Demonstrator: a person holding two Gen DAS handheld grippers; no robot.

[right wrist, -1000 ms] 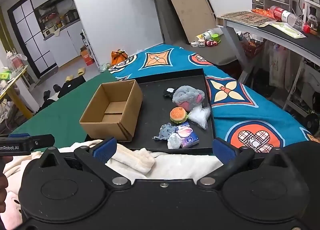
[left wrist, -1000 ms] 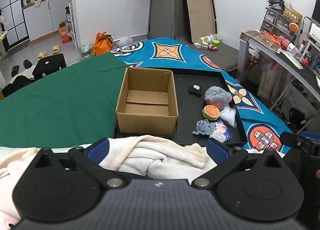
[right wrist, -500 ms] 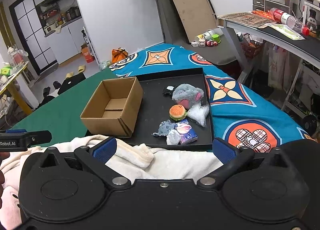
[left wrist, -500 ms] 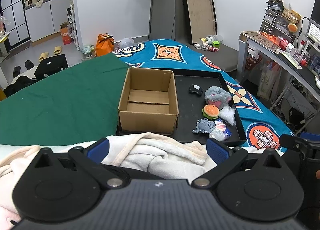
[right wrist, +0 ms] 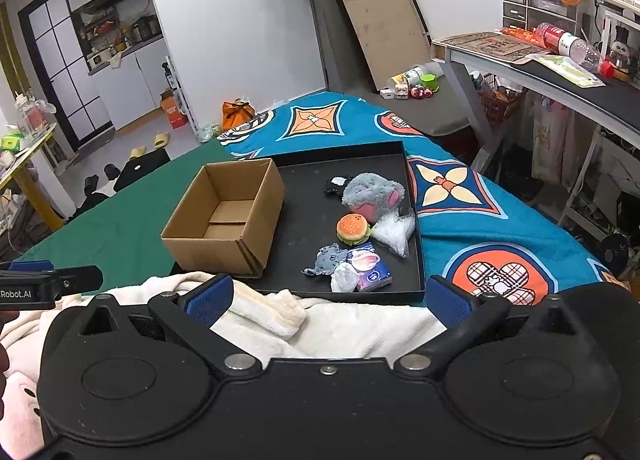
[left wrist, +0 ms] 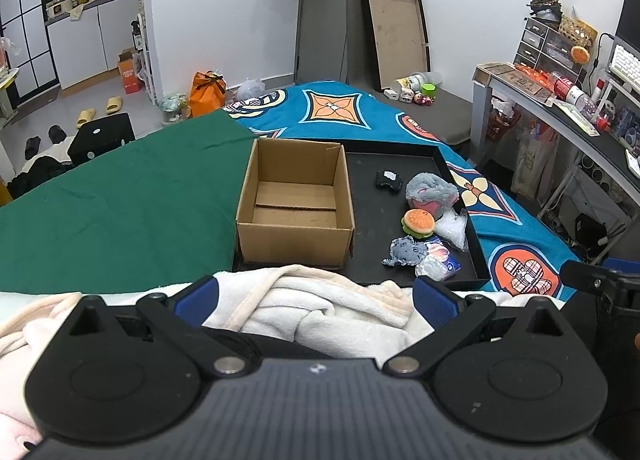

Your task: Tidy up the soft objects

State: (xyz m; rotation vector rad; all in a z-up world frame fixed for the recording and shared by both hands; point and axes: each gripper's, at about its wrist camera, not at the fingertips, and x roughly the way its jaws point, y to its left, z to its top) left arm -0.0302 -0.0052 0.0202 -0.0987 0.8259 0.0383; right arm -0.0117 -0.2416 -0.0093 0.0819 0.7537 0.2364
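An empty cardboard box (left wrist: 294, 204) (right wrist: 224, 216) stands open on the left of a black tray (left wrist: 368, 216) (right wrist: 304, 196). To its right on the tray lie a grey plush (left wrist: 430, 192) (right wrist: 372, 194), a burger plush (left wrist: 418, 222) (right wrist: 352, 227), a small grey plush (left wrist: 406, 252), a crinkled clear bag (left wrist: 452, 226), a tissue pack (right wrist: 370, 266) and a small black toy (left wrist: 387, 179). A cream blanket (left wrist: 332, 308) (right wrist: 352, 324) is bunched at the near edge. My left gripper (left wrist: 316, 292) and right gripper (right wrist: 328, 298) hover open over it, side by side.
The tray rests on a bed covered by a green cloth (left wrist: 120, 212) on the left and a blue patterned cloth (right wrist: 480, 196) on the right. A desk (right wrist: 560, 76) stands at the far right. Shoes and bags lie on the floor beyond.
Both views have risen and tilted up very slightly. The blanket folds under the left gripper have shifted a little. Both grippers stay open and the toys have not moved.
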